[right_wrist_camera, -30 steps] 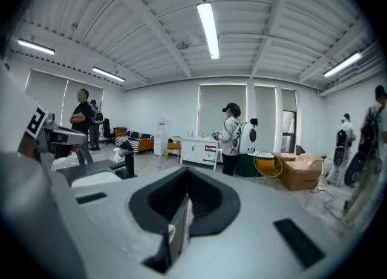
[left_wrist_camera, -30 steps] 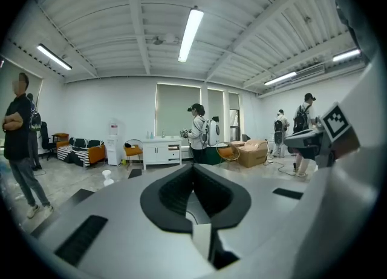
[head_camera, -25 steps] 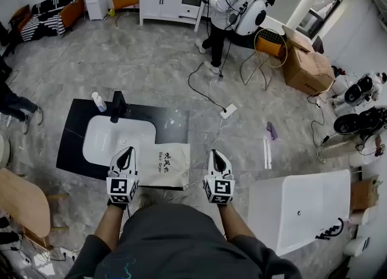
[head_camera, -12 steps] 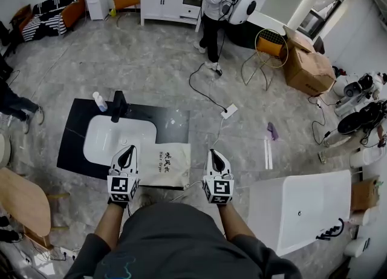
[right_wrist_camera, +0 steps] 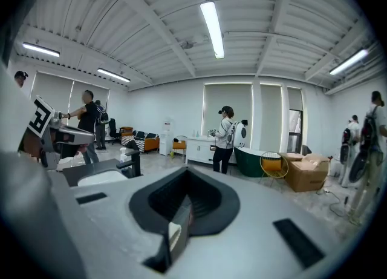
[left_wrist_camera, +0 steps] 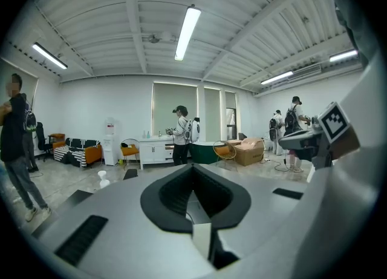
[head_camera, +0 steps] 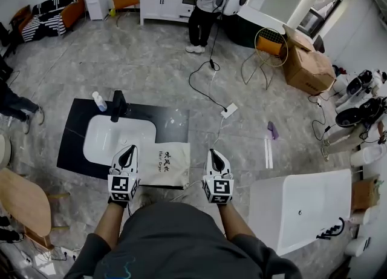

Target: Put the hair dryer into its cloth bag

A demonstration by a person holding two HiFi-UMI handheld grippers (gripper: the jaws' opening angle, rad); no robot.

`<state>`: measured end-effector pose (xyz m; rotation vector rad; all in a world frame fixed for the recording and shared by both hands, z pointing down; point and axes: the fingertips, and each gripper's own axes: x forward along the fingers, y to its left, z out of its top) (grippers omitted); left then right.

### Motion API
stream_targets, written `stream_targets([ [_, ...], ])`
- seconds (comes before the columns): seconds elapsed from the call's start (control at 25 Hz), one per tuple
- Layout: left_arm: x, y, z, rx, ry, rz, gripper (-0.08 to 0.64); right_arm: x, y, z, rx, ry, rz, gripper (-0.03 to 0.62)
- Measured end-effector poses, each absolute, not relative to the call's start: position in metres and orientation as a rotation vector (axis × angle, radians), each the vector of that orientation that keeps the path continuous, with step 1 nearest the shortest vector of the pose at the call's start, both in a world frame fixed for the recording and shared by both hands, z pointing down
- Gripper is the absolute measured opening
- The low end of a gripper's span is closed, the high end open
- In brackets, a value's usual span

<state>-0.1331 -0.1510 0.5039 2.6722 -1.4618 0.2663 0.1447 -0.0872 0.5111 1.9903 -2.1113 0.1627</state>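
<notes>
Beside the sink, cloth bag — "Hair Dryer" (black print)

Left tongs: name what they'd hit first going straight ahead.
Probably the white sink basin: the left tongs, shut, point across it, right of the black faucet. Their height is unclear, so they might pass over.
</notes>
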Motion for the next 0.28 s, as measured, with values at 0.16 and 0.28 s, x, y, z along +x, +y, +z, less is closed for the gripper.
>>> stream_targets([
  [0.16,-0.1334,-0.1517,0.5055,2.669,-1.458,0.275,0.0,0.1446,-0.0886,0.5109,1.991,-2.116,0.159,0.0],
  [0.28,-0.1332,-0.1531,0.5059,2.667,-1.457,0.279,0.0,0.1446,-0.0913,0.5092,1.99,-2.124,0.147,0.0],
])
